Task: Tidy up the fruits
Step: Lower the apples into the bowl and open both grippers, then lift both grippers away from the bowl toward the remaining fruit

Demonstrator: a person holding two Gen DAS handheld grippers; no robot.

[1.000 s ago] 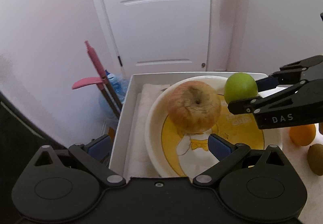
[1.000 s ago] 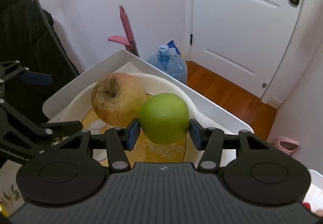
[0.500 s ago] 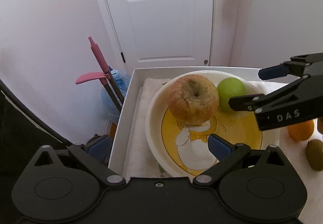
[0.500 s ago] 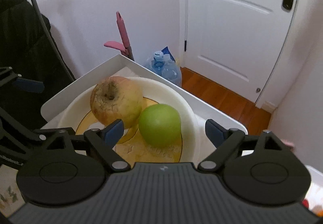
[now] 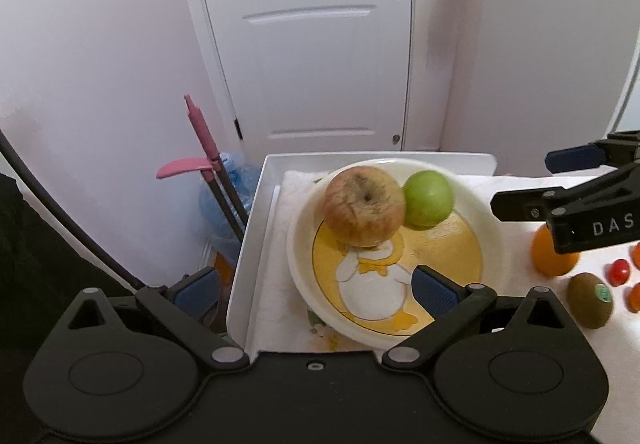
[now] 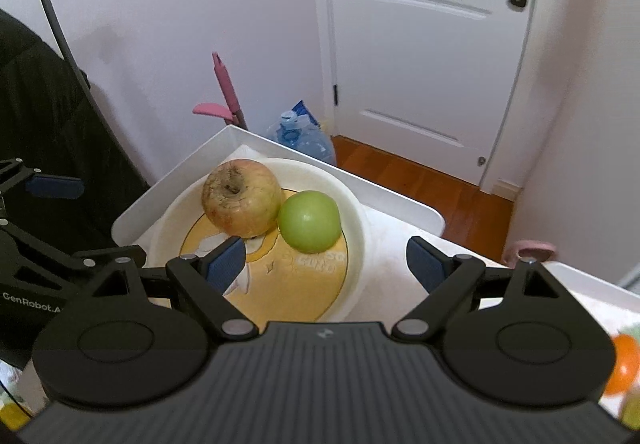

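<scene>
Both my grippers hang above the white tray [image 5: 256,228], pointed down at a slant.

Right gripper [image 6: 325,264]: jaws spread wide, nothing between the blue pads [image 6: 226,258]. The green apple [image 6: 309,220] lies released in the cream bowl [image 6: 356,204], beyond my fingertips and clear of them.

Left gripper [image 5: 316,288]: jaws also spread wide and empty. The left pad hangs off the tray's outer edge; the right pad [image 5: 434,290] sits over the bowl's near side.

Bowl contents:
- Green apple at the far side of the bowl, on the yellow base with its duck print [image 5: 372,288].
- Blemished red-yellow apple [image 5: 363,212], stem hollow facing up, brown marks around it. It is the larger of the two.
- The two apples are touching, side by side; from the left wrist view the green one lies to the right of the blemished one.

The bowl stands on a white cloth [image 5: 276,284] lining the tray.

Remaining fruit on the table surface, right of the bowl, in the left wrist view:
- an orange [image 5: 550,258], partly behind my right gripper's finger linkage;
- a kiwi [image 5: 591,300] with a small sticker, just nearer than the orange;
- small red fruits [image 5: 618,272] at the frame edge, too cropped to name.

Background: white door [image 5: 320,44], pink-handled mop [image 5: 202,148], water bottle [image 6: 304,138] on the floor.
</scene>
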